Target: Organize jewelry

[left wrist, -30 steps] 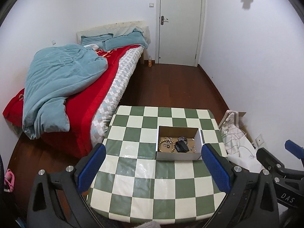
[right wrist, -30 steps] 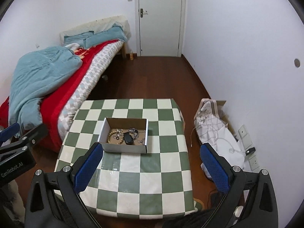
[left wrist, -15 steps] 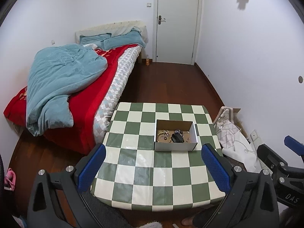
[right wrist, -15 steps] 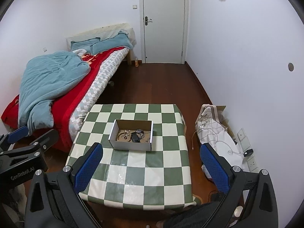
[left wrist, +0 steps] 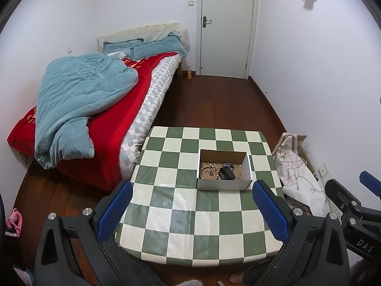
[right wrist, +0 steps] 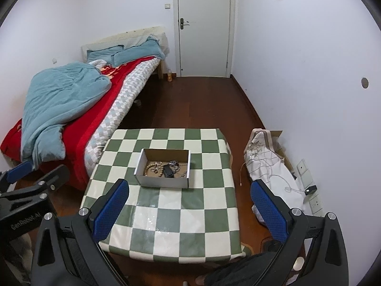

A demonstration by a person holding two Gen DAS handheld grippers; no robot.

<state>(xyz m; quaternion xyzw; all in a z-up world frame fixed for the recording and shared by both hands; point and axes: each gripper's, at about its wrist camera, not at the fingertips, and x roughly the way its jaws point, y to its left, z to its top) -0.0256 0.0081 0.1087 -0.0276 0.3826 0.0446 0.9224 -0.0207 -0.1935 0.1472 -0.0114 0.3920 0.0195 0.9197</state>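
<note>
Green-and-white checked counter stands beside bed. White box sits on counter, toward far half. Inside box: bead bracelet on left, black thing in middle, thin chains beside it. Left tool held high above counter, blue fingers spread wide, holding nothing. Right tool same: wide apart, nothing between. Patterned bag lies on floor by wall.

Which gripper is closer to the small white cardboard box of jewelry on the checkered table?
Neither clearly. Both are held high and back from the white cardboard box. The left gripper sits slightly to its left, the right gripper slightly to its right, jaws open and empty.
</note>
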